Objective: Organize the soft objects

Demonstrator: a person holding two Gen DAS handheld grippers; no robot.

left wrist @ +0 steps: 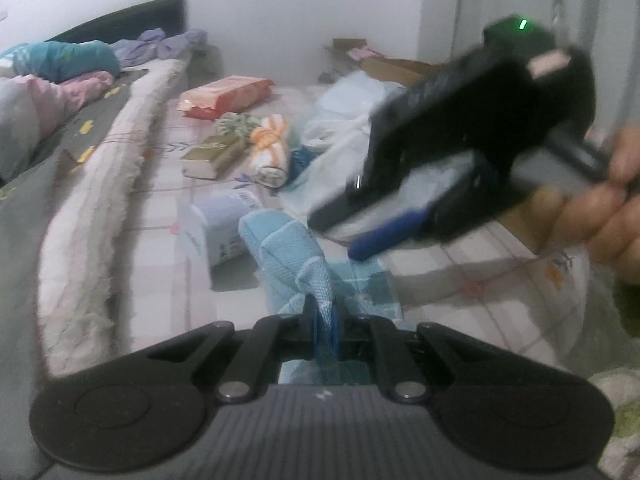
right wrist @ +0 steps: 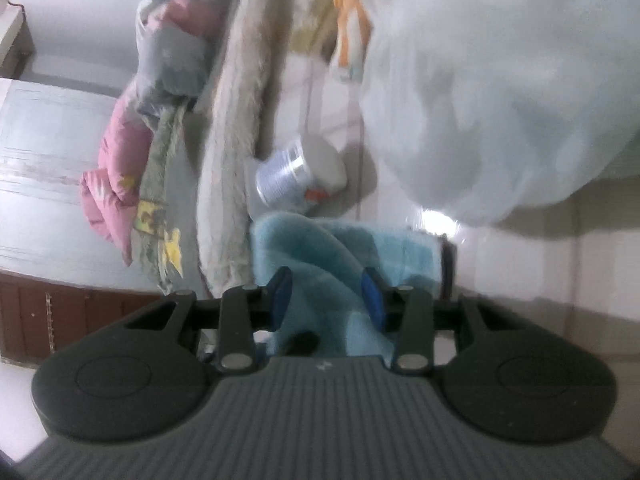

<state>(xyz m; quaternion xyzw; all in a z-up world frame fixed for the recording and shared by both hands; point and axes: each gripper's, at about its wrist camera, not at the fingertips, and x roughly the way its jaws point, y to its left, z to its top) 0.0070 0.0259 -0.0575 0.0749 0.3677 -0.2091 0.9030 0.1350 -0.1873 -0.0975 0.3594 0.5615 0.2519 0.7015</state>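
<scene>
1. Left hand-held gripper point(left wrist: 325, 322) has its two black fingers squeezed together on a fold of the light blue woven towel point(left wrist: 294, 258).
2. That towel sits right at its tips and bunches up just past them, on the pink checked bed sheet point(left wrist: 168, 264).
3. Right hand-held gripper point(right wrist: 326, 300) has its blue pads point(right wrist: 282, 294) a little apart, with the same light blue towel point(right wrist: 320, 256) filling the gap between them. Both pads look like they press on the cloth, but the picture is blurry.
4. In the left view, the right hand-held gripper point(left wrist: 344, 226) comes in from the upper right, and a hand point(left wrist: 600, 208) holds it at the right edge.
5. Just past the towel, a bit to the left of the left gripper's tips, lies a small white pack with blue print point(left wrist: 222, 226).
6. Farther ahead lie a rolled orange and white cloth point(left wrist: 270, 148), an olive green box point(left wrist: 214, 156) and a flat orange packet point(left wrist: 224, 96).
7. Well off to the left runs a long fluffy cream blanket point(left wrist: 100, 200), with a pink quilt point(left wrist: 48, 100) beyond it.
8. Ahead of the right gripper, up and to the right, hangs a big pale see-through plastic bag point(right wrist: 500, 92).
</scene>
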